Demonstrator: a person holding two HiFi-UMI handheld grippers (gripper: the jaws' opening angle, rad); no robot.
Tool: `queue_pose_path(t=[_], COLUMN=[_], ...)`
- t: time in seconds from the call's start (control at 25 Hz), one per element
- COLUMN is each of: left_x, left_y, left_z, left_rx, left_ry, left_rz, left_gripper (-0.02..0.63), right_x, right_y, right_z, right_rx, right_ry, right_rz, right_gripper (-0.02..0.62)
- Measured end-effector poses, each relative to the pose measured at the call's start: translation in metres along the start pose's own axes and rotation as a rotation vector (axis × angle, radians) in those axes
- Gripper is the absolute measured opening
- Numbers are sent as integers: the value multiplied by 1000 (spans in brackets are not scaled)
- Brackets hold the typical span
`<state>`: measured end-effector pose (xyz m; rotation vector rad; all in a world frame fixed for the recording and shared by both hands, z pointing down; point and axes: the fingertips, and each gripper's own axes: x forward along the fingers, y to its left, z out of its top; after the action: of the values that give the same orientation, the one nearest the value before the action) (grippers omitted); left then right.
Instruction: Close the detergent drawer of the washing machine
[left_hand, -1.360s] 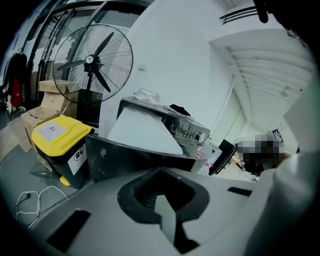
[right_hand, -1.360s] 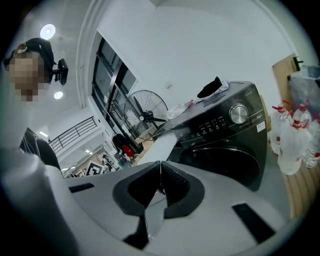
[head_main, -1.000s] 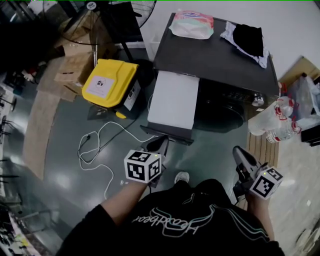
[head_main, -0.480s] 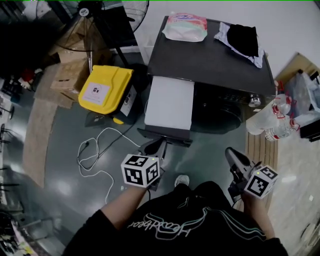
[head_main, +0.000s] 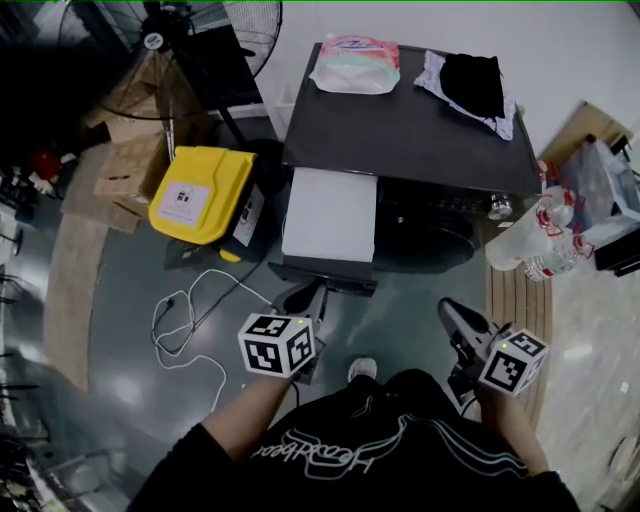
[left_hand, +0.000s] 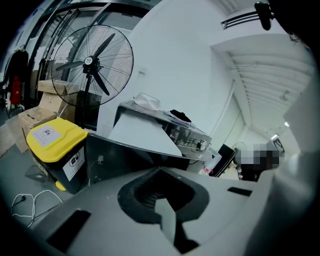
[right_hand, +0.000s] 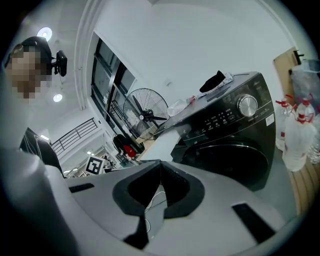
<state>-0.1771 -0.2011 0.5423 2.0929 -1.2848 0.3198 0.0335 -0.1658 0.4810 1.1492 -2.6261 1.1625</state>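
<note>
The dark washing machine (head_main: 420, 130) stands ahead with its white detergent drawer (head_main: 328, 215) pulled far out toward me. The drawer's dark front panel (head_main: 322, 277) is nearest me. My left gripper (head_main: 312, 297) hovers just in front of that panel, jaws shut and empty. In the left gripper view the drawer (left_hand: 142, 134) slopes up just beyond the left gripper (left_hand: 160, 171). My right gripper (head_main: 457, 318) is shut and empty, lower right, apart from the machine's door (head_main: 440, 235). The right gripper view shows the control knob (right_hand: 247, 105) and the drawer (right_hand: 167, 138) past the right gripper (right_hand: 160, 163).
A yellow-lidded bin (head_main: 198, 192) stands left of the machine, with a fan (head_main: 165, 40) and cardboard boxes (head_main: 122, 165) behind it. A white cable (head_main: 185, 300) trails on the floor. Water bottles (head_main: 545, 245) stand at the right. A wipes pack (head_main: 354, 62) and black cloth (head_main: 470, 80) lie on the machine.
The whole scene has slid slightly left and up as my head moved. Both grippers keep their places relative to the machine, and the drawer stands out as before.
</note>
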Motion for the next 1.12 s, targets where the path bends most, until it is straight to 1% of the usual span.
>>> queue_pose_path(t=[0.28, 0.56, 0.8, 0.92, 1.12], left_x=[9, 17, 27, 34, 36], left_y=[4, 9, 15, 19, 17], left_z=[10, 17, 22, 22, 20], left_rx=[-8, 6, 28, 23, 30], left_ry=[-9, -24, -27, -19, -20], left_rz=[-9, -7, 12, 29, 39], left_gripper=[21, 21, 21, 21, 21], right_x=[8, 13, -1, -10, -16], right_y=[3, 1, -12, -21, -28], right_z=[9, 11, 3, -3, -5], right_rx=[-15, -22, 23, 44, 53], right_ry=[11, 18, -11, -25, -33], right_rz=[0, 0, -38, -59, -70], right_gripper=[28, 28, 28, 28, 28])
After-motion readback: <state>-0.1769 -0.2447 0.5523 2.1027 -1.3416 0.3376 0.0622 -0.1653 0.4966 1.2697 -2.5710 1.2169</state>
